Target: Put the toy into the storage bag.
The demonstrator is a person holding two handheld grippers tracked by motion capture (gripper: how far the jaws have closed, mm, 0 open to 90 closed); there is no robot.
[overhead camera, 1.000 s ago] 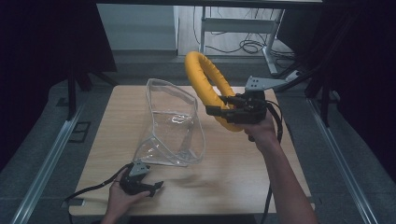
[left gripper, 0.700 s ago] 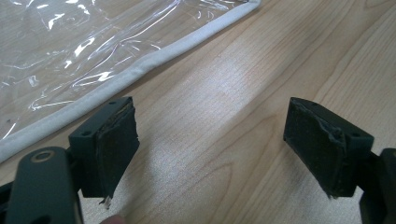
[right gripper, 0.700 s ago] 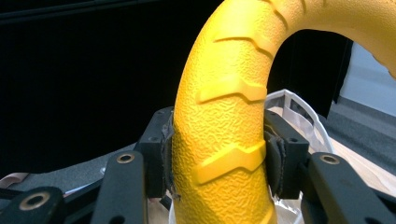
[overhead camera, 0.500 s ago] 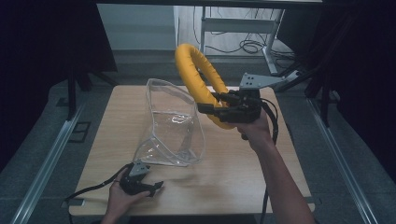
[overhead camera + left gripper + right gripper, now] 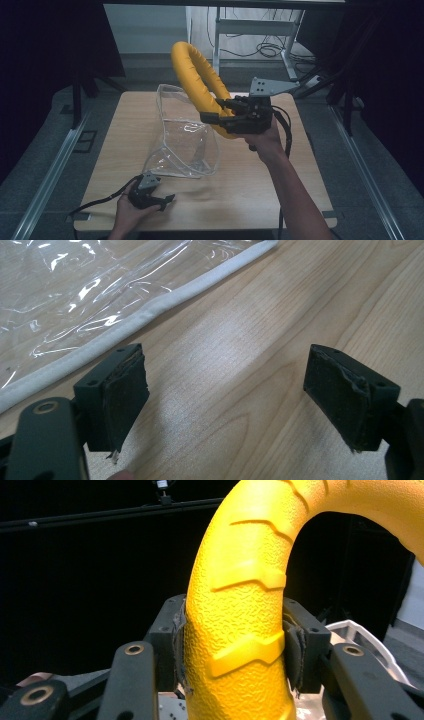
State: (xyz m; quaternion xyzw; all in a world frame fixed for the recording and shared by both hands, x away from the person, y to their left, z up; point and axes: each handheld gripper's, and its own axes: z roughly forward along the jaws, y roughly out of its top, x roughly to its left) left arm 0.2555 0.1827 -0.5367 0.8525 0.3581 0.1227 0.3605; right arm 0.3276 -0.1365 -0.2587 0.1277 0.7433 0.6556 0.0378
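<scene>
A yellow ring (image 5: 196,82) with a ridged, tyre-like surface is held up in the air over the far right part of the table. My right gripper (image 5: 216,118) is shut on its lower arc. In the right gripper view both pads squeeze the yellow ring (image 5: 235,630). A clear plastic bag (image 5: 182,135) with white piping stands open on the table's middle, just left of the ring. My left gripper (image 5: 167,201) rests near the front edge, below the bag. Its jaws stand open over bare wood, with the clear plastic bag's piped edge (image 5: 125,322) to their upper left.
The wooden table (image 5: 280,190) has bare surface at the right and front. Metal rails (image 5: 47,175) run along the floor on both sides. A metal frame and cables (image 5: 260,47) lie behind the table. Dark curtains stand at left and right.
The right hand has carried the yellow ring up and to the left, closer to the bag's opening. The left hand and gripper have stayed put.
</scene>
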